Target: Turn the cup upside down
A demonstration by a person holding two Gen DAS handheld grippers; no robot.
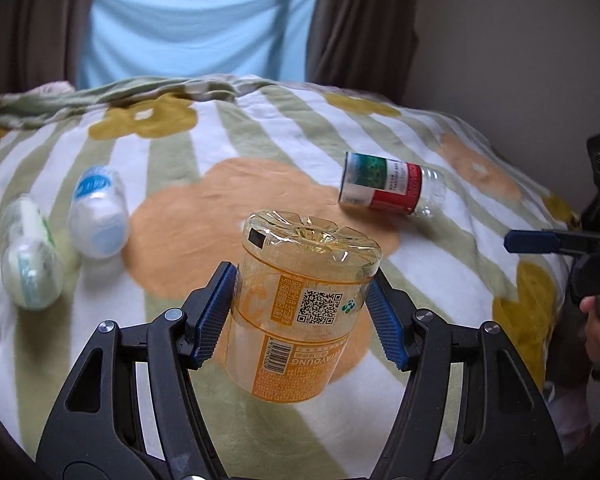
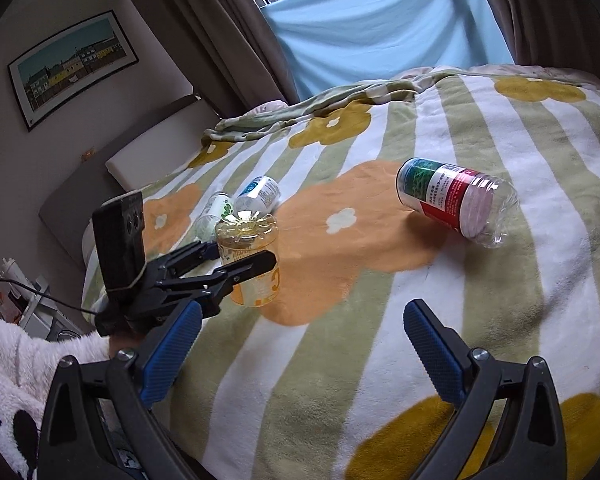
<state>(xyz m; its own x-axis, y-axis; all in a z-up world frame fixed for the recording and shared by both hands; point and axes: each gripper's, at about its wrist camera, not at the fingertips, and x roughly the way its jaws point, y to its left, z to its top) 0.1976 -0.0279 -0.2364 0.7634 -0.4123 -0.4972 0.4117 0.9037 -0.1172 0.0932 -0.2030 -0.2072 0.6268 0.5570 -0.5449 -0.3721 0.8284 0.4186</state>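
Left gripper (image 1: 300,312) pinching the yellow cup (image 1: 300,304) from both sides at lower centre of the left wrist view, cup standing inverted with its moulded base facing up, its rim looking to be resting on the striped blanket (image 1: 260,140). Right gripper (image 2: 300,352) spreading wide with nothing between its blue pads, low in its own frame. Lying on their sides: red and green cup (image 1: 392,188) at right centre, two pale cups (image 1: 96,212) at left.

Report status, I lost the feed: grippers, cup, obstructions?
Left gripper shut on orange cup, base up. Right gripper open, empty. Red-green cup lying aside, not obstructing.
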